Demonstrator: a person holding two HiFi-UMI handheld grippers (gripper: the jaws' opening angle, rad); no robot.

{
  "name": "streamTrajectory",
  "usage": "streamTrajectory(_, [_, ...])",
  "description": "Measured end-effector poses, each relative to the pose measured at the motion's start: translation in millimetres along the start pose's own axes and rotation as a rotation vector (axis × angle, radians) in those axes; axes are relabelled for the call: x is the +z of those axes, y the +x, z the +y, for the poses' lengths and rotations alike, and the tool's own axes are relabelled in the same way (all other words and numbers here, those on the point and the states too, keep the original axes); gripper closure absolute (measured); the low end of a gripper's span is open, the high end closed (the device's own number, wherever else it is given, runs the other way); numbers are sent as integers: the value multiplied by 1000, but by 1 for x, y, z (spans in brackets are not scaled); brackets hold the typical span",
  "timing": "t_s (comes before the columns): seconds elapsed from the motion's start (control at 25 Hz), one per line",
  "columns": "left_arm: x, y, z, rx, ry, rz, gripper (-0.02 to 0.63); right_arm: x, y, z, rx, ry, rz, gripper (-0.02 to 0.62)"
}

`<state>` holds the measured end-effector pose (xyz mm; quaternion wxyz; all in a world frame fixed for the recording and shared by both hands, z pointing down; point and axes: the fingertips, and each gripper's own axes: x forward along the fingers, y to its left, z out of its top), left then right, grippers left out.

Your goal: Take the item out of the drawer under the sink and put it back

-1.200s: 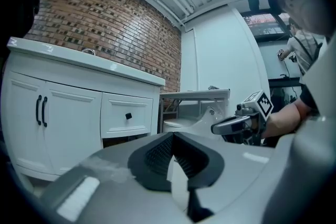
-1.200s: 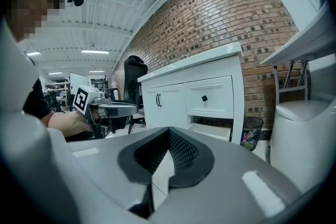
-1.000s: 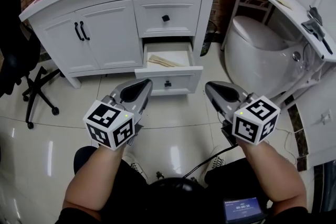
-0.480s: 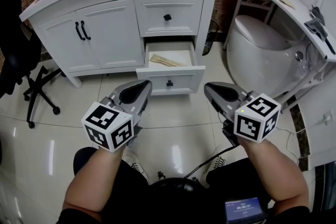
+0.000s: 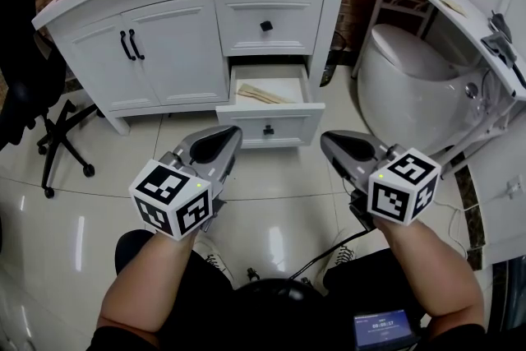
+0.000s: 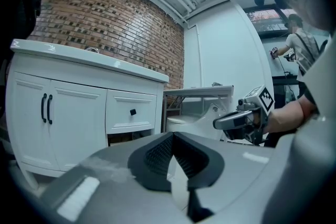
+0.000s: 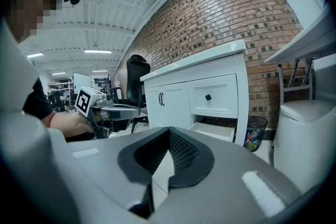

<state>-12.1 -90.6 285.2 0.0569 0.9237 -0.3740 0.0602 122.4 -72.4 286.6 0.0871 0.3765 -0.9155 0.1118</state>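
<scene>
The white vanity [image 5: 177, 53] under the sink has its lower drawer [image 5: 271, 126] pulled open. A pale wooden item [image 5: 265, 94] lies inside it. My left gripper [image 5: 228, 136] is held low in front of the drawer, shut and empty. My right gripper [image 5: 330, 144] hovers beside it to the right, also shut with nothing in it. Both are a short way back from the drawer front. In the left gripper view the pads of the left gripper [image 6: 173, 136] meet, and the right gripper [image 6: 237, 119] shows beyond them. The right gripper view shows the right gripper [image 7: 168, 131] shut and the open drawer [image 7: 214, 131].
The upper drawer [image 5: 267, 25] with a black knob is closed. A white toilet [image 5: 411, 78] stands to the right under a slanting white panel [image 5: 436, 0]. A black office chair [image 5: 33, 94] stands on the left. A bin [image 7: 254, 139] sits between vanity and toilet.
The head view has drifted slightly, so the vanity sits a little lower and to the right in the frame. Both grippers stay shut and almost still.
</scene>
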Motion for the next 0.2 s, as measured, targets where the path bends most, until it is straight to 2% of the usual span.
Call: streamTrajectory(0.2, [0, 0, -1, -3, 0, 0, 600, -1, -1, 1, -2, 1, 4, 589])
